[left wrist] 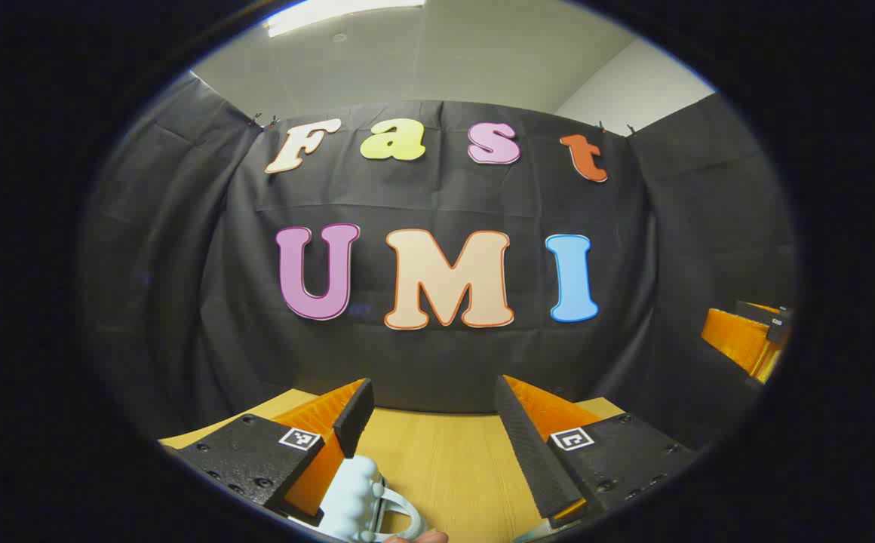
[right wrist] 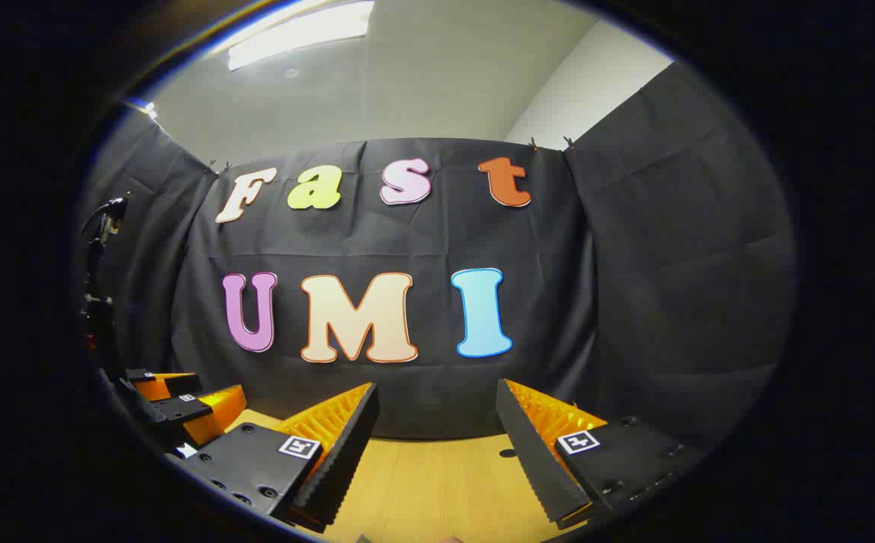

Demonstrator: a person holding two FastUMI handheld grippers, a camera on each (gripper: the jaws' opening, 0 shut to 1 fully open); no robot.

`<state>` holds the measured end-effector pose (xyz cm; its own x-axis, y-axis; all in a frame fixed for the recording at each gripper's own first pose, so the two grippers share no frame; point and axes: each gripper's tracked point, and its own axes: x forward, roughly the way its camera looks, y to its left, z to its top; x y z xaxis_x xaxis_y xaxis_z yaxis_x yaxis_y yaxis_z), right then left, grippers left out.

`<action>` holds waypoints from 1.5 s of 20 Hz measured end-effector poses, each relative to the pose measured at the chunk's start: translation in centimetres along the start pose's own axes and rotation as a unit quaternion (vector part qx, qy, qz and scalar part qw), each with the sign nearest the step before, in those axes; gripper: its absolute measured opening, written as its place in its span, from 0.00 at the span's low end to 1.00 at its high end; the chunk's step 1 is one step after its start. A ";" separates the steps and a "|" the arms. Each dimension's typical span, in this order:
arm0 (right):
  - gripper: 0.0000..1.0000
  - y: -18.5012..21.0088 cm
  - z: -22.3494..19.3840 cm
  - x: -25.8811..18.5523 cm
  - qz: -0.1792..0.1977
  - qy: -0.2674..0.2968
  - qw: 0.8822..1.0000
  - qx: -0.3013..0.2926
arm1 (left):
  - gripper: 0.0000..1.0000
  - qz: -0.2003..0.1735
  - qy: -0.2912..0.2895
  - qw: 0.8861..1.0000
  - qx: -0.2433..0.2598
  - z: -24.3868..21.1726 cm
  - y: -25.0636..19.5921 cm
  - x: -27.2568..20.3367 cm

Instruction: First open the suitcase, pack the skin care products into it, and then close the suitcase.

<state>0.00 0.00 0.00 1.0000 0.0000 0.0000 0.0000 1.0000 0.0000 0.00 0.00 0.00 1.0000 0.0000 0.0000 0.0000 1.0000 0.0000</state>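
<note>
The wooden table (left wrist: 437, 460) runs from the booth's cloth wall toward both cameras, bare in the stretch that shows. The suitcase cannot be made out from these views, so whether it is open or shut cannot be told.

The left gripper (left wrist: 434, 430) is held level above the table, its 2 fingers spread wide with nothing between them. The right gripper (right wrist: 437, 437) is likewise wide apart and empty, raised over the table; the left gripper also appears at the left edge of the right gripper view.

A pale blue bumpy item (left wrist: 358, 490), possibly 1 of the skin care products, sits low beside the left gripper's left finger, not gripped. By this showing, most of the task looks undone.
</note>
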 end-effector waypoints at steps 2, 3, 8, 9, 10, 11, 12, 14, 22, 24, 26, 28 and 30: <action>0.98 -0.4 0.3 0.1 0.002 -0.005 1.000 -0.003 | 0.95 0.007 0.006 1.000 -0.001 -0.3 0.1 0.0; 0.98 -0.5 0.3 0.2 0.005 -0.006 1.000 -0.001 | 0.93 0.010 0.012 1.000 0.000 -0.6 0.0 0.1; 0.96 -2.0 -0.5 1.0 0.016 0.005 1.000 0.004 | 0.94 0.021 0.027 0.999 0.008 -1.3 -0.9 0.4; 0.98 -2.4 -0.8 1.2 0.020 0.006 1.000 0.007 | 0.94 0.026 0.031 0.999 0.010 -1.6 -1.0 0.5; 0.98 -2.8 -1.1 1.3 0.023 0.009 1.000 0.010 | 0.95 0.033 0.037 0.999 0.012 -2.0 -1.1 0.4; 0.98 -3.1 -1.5 1.4 0.029 0.013 0.999 0.014 | 0.95 0.043 0.043 0.998 0.016 -2.7 -0.9 0.3; 0.98 -3.2 -2.1 1.3 0.037 0.018 0.999 0.018 | 0.95 0.053 0.051 0.997 0.022 -3.3 -0.8 0.2; 0.98 -3.6 -3.0 1.5 0.048 0.027 0.998 0.027 | 0.95 0.071 0.067 0.995 0.026 -4.5 -0.3 -0.4; 0.98 -4.9 -2.9 1.4 0.012 0.028 0.999 0.018 | 0.96 0.049 0.206 0.977 0.039 -15.4 0.2 -1.2; 0.98 -5.2 -3.3 1.1 -0.001 0.036 0.999 0.003 | 0.96 0.041 0.241 0.969 0.022 -18.0 0.0 -1.7; 0.98 -5.1 -3.4 0.4 -0.009 0.042 0.999 -0.001 | 0.96 0.038 0.275 0.960 0.011 -20.4 0.1 -1.7; 0.98 -5.2 -3.6 0.0 -0.018 0.045 0.999 -0.013 | 0.96 0.031 0.311 0.950 0.007 -22.8 0.1 -1.9; 0.98 -5.0 -3.9 -0.4 -0.024 0.054 0.998 -0.027 | 0.97 0.025 0.340 0.940 -0.003 -24.9 0.1 -2.0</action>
<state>-0.42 -5.05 -3.93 0.9931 -0.0502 -0.1063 0.0443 0.9974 -0.0565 -2.05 0.11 -24.87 0.7678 0.0445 -0.6392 -0.0488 0.9987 0.0109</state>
